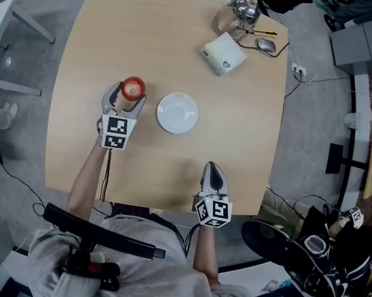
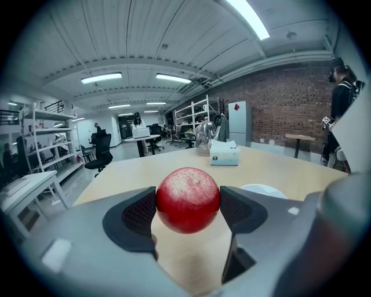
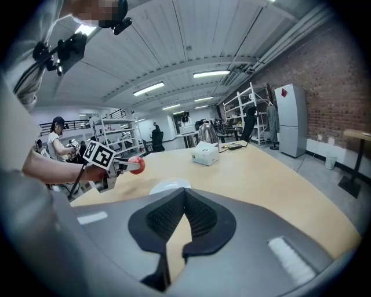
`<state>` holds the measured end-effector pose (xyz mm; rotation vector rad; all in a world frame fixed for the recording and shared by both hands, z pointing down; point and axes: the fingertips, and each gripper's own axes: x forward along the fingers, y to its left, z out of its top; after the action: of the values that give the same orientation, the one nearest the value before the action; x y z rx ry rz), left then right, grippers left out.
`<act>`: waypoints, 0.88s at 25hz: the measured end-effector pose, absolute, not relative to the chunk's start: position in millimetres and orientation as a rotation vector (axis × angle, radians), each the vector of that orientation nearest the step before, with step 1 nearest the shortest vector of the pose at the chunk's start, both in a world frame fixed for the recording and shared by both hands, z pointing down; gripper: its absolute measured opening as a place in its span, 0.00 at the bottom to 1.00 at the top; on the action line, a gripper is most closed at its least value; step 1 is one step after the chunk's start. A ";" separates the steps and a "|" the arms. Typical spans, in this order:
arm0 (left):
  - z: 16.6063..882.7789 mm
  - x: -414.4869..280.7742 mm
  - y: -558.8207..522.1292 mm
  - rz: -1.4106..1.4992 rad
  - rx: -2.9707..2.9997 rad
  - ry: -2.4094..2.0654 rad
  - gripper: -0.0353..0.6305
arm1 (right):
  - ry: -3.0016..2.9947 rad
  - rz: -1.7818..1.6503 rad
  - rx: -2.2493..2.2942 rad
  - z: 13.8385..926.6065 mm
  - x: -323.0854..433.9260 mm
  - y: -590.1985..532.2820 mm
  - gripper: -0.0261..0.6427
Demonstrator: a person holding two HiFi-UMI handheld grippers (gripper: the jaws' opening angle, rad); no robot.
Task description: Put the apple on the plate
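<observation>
A red apple (image 1: 133,88) sits between the jaws of my left gripper (image 1: 127,96), which is shut on it and holds it above the table, left of the white plate (image 1: 177,112). In the left gripper view the apple (image 2: 188,199) is pinched by both dark pads, and the plate (image 2: 264,189) lies just behind on the right. My right gripper (image 1: 213,178) is shut and holds nothing, near the table's front edge. From the right gripper view the apple (image 3: 135,164) hangs left of the plate (image 3: 170,185).
A tissue box (image 1: 223,54), a metal kettle (image 1: 244,11) and a mouse (image 1: 266,45) stand at the far right corner of the wooden table (image 1: 105,37). Shelving and office chairs fill the room beyond.
</observation>
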<state>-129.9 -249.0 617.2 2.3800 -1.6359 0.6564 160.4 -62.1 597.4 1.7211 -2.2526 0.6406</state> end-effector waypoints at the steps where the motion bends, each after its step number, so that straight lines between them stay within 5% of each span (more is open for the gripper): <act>1: 615.6 -125.2 -247.7 0.650 2.391 -1.626 0.60 | -2.252 0.640 1.724 597.5 160.7 -62.1 0.05; 22: 606.3 -23.9 -209.8 0.654 2.583 -1.366 0.60 | -2.241 0.656 1.768 597.0 168.7 -55.2 0.05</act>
<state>-23.9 -209.8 606.3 2.5830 -1.3663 0.6545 168.7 -55.2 597.0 1.7678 -2.2411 0.6558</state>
